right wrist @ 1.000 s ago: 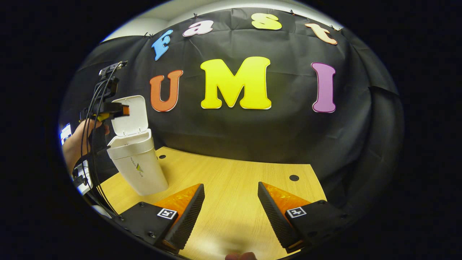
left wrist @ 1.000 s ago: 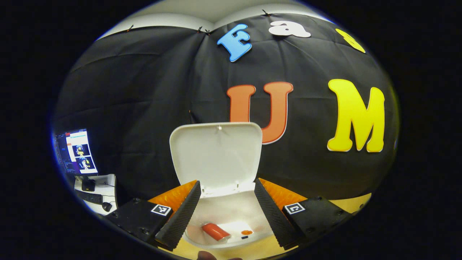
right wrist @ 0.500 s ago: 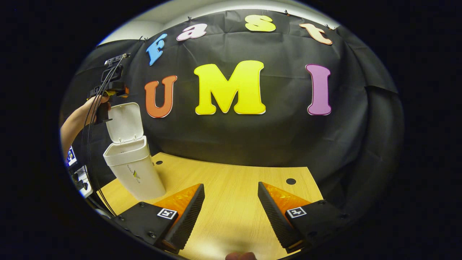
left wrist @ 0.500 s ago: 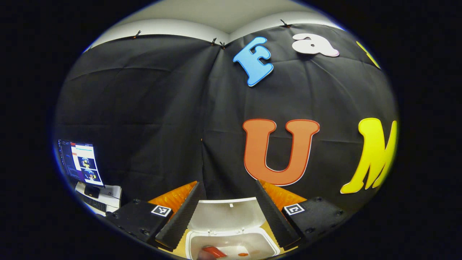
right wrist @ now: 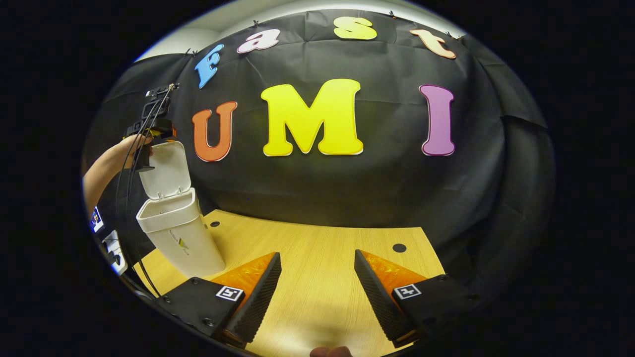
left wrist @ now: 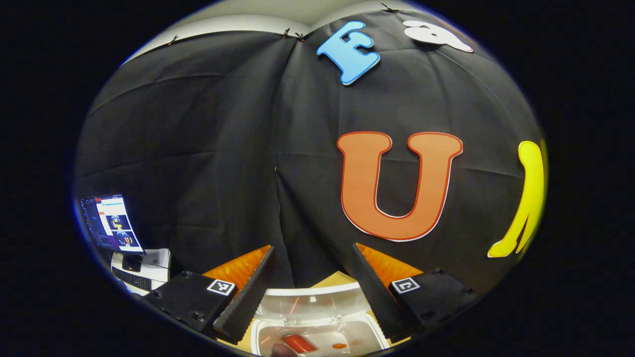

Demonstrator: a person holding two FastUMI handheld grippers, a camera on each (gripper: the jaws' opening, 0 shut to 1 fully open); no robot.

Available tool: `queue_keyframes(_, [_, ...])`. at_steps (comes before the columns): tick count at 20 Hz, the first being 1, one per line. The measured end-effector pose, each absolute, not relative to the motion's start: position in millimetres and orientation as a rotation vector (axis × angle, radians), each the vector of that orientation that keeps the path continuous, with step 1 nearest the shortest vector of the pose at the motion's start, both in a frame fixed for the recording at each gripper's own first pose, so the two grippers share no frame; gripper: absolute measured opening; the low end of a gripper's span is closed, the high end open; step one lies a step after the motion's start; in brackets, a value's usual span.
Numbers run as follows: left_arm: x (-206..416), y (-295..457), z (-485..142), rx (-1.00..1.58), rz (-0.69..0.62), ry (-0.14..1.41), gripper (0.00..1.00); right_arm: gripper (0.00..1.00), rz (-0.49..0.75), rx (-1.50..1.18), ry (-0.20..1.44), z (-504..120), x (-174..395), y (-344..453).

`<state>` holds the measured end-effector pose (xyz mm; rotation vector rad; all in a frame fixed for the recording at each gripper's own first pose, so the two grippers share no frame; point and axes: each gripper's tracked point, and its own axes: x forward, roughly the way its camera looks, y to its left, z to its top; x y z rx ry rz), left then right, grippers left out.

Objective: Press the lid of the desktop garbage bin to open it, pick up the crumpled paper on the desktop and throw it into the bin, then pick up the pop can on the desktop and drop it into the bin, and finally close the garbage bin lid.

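The left gripper view looks from just above the open bin (left wrist: 317,327); the right gripper view sees that bin (right wrist: 179,238) from farther across the worktop (right wrist: 322,267).

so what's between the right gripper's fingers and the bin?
Only bare tabletop, in the right gripper view; the right gripper is open, and the bin stands farther left.

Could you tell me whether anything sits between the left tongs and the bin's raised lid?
Nothing visible does. The left tongs hang open right at the top edge of the upright lid, above the open bin, with the pop can already inside.
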<state>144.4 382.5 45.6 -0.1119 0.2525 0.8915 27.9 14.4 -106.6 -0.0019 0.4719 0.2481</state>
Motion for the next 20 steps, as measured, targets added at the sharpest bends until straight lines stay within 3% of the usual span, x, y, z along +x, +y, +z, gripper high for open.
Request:
queue_keyframes(12, [62.8, 279.3, -5.0, -0.168, 0.871, 0.235, 0.95, 0.94, 0.378, 0.002, 0.427, -91.7, 15.3, 17.8])
queue_keyframes(20, [37.2, 241.8, -82.1, -0.138, 0.87, 0.347, 0.94, 0.94, 0.346, -0.019, 0.45, -99.3, -2.0, -4.9])
